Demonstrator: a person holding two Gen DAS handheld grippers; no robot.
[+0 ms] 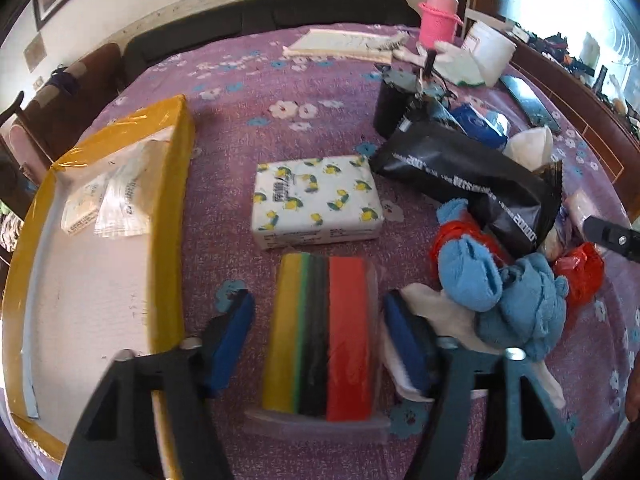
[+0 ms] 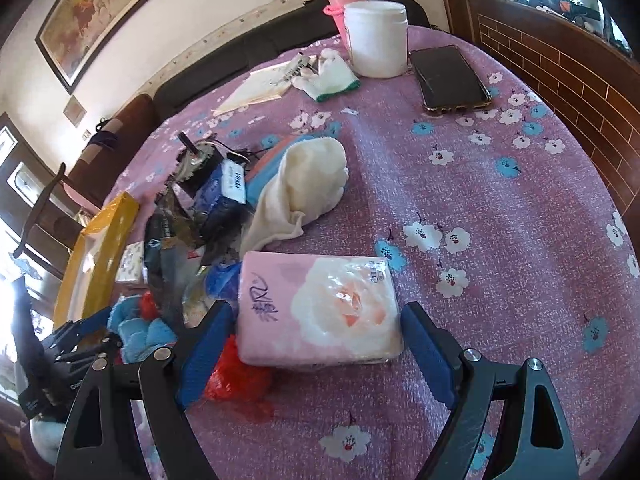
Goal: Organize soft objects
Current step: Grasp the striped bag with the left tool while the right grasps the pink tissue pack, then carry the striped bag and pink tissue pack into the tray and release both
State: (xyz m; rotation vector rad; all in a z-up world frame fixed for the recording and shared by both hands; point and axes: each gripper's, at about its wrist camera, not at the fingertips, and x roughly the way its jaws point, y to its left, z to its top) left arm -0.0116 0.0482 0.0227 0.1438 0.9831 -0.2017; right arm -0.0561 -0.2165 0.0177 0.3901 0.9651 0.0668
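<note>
— Purple flowered cloth covers the surface; what's on it?

— Clutter. The left claw straddles a wrapped sponge pack striped yellow, black and red, its blue pads apart and clear of the wrap. A yellow-taped box lies beside it.

— And the other?

— The right claw stands wide around a pink tissue pack, not touching it.

- The left gripper is built from black triangular arms with cut-out slots.
- Blue ribbed pads are fitted to the right gripper.
- Silver screws are set at the joints.
</note>
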